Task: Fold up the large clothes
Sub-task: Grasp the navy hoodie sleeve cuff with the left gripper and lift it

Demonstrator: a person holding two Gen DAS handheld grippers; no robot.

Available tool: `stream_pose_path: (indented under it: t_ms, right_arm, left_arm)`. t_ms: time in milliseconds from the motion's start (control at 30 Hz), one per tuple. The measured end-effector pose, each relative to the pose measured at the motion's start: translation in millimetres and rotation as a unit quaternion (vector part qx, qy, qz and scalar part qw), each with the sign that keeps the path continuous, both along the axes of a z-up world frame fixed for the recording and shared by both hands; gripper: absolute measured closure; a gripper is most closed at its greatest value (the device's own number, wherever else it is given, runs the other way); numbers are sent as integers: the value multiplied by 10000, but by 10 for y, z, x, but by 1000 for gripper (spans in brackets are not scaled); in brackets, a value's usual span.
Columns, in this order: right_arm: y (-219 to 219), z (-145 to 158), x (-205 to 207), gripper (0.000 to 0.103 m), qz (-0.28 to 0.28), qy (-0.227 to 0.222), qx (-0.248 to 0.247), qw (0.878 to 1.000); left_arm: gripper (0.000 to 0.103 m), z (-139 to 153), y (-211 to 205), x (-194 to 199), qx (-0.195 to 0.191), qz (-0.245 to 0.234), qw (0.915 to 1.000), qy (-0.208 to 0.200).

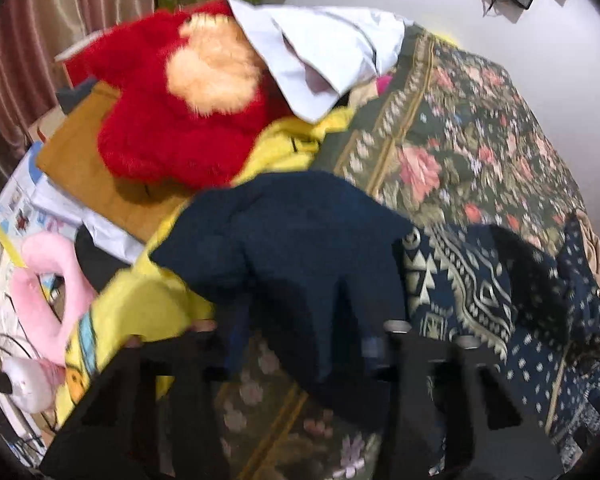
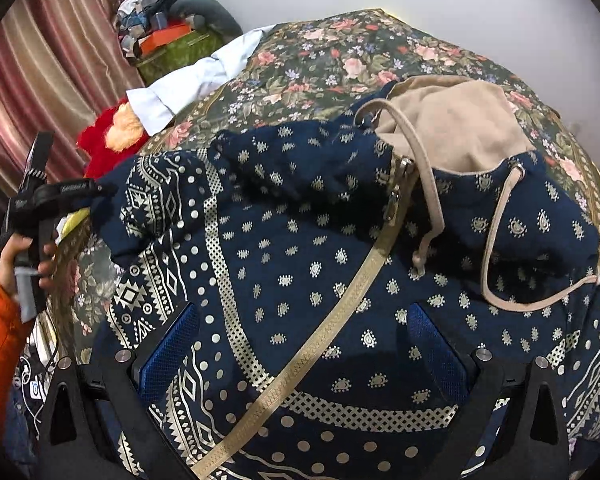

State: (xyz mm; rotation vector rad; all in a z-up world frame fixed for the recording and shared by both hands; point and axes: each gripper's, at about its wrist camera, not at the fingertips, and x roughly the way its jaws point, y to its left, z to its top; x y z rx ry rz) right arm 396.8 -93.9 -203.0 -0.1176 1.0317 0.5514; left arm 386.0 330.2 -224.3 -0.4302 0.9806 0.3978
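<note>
Navy patterned hoodie (image 2: pixel 300 280) lies spread beneath the open right hand-held gripper (image 2: pixel 302 354).

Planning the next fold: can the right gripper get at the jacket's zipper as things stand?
Probably yes: the right gripper hangs open directly over the zipper of the navy jacket, with nothing lying across it.

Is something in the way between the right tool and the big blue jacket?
Nothing visible. The open right tool hangs straight over the blue jacket; only its own zipper lies under the gap between the fingers.
</note>
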Motion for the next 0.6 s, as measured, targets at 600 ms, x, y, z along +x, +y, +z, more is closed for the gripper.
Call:
stream_pose_path:
  t_ms: [600]
  right_arm:
    - [-770,726,-471,0,-353,-782,265,9960]
  left_arm:
    - [99,2265,-1622,-248,664,-1898,9534,-2250]
